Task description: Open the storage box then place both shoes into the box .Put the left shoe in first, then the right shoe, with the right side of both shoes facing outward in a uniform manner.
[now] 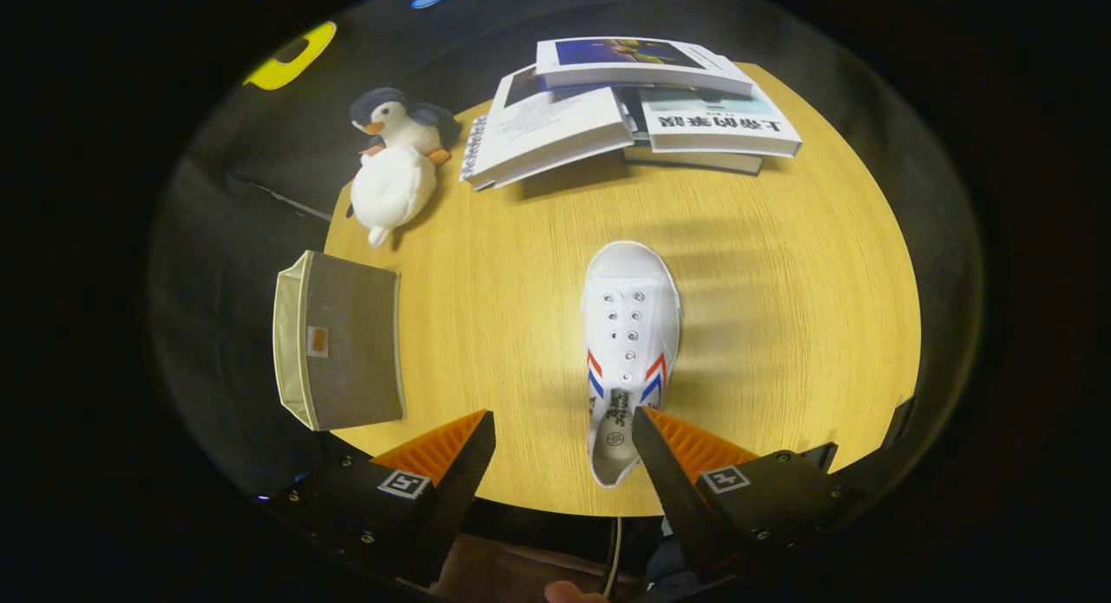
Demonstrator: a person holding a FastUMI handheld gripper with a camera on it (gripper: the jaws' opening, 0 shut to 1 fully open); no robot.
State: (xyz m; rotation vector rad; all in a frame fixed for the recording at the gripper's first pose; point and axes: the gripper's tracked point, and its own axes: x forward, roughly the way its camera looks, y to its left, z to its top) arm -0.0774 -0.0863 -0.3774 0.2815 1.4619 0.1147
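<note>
Gripper (562,429) w/ fingers spread wide apart, nothing between the pads. White canvas sneaker (628,353) w/ red-blue side stripes lies on the round wooden table (781,325), toe pointing away; its heel end sits just beside the right finger (686,451), prob. not touching. Fabric storage box (338,351) stands at the table's left edge, well apart from the sneaker. Beyond: plush penguin (395,165), stack of books (625,100).

White shoe (629,343) – upright on table, toe pointing away; grey storage box (340,353) well left.
</note>
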